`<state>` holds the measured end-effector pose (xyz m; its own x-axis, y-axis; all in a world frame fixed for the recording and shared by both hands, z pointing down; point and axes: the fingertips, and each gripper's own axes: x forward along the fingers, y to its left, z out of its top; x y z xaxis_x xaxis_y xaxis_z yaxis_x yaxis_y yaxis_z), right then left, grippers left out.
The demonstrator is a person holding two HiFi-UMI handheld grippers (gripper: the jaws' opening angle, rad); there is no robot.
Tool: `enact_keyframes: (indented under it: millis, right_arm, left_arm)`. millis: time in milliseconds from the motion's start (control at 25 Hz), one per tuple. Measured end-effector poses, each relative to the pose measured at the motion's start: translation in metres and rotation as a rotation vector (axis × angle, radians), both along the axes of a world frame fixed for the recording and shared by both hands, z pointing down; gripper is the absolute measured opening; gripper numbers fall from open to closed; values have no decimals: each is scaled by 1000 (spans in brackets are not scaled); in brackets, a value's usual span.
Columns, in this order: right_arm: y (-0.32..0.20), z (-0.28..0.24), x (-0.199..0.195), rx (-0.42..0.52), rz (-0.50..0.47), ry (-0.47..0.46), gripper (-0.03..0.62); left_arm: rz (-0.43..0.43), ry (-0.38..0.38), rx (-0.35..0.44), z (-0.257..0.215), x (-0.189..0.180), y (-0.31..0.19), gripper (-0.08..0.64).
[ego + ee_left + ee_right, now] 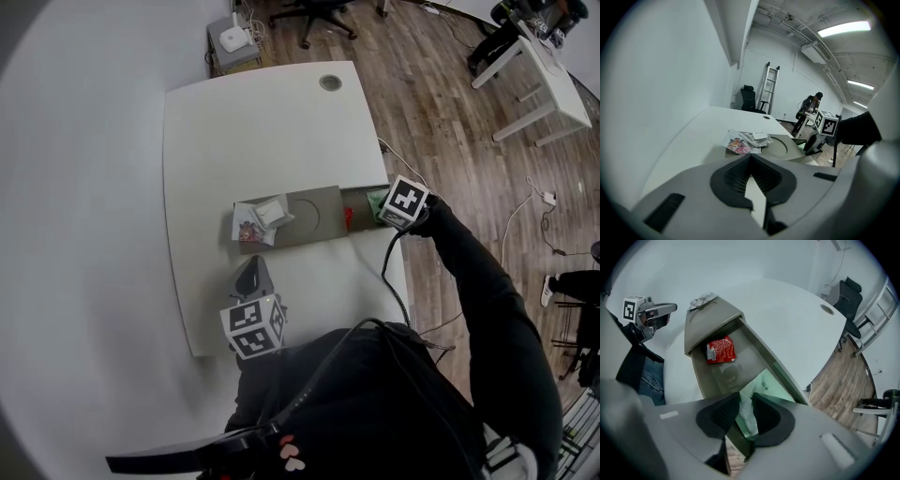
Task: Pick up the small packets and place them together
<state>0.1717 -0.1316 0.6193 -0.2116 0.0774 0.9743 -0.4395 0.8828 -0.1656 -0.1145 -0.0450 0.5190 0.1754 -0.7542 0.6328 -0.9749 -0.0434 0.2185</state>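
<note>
Standing on wooden floor (pixel 441 94), white table (pixel 262 122)

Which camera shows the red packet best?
The right gripper view: the red packet lies flat and whole in the tray. The head view shows only a red sliver; the left gripper view shows none.

A tray (pixel 314 217) lies across the bench (pixel 262 112). A pile of packets (pixel 260 221) sits on its left end. A lone packet (pixel 720 349) lies inside, further right. The end packet (pixel 763 385) lies rightmost, in my right gripper (pixel 743 416).
</note>
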Motion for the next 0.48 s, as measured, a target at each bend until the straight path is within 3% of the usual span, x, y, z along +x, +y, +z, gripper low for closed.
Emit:
enact_keyframes:
  millis: [480]
  right_arm:
    - [2, -5, -1, 10, 2, -28, 24]
  left_arm:
    - [8, 0, 3, -3, 2, -2, -2]
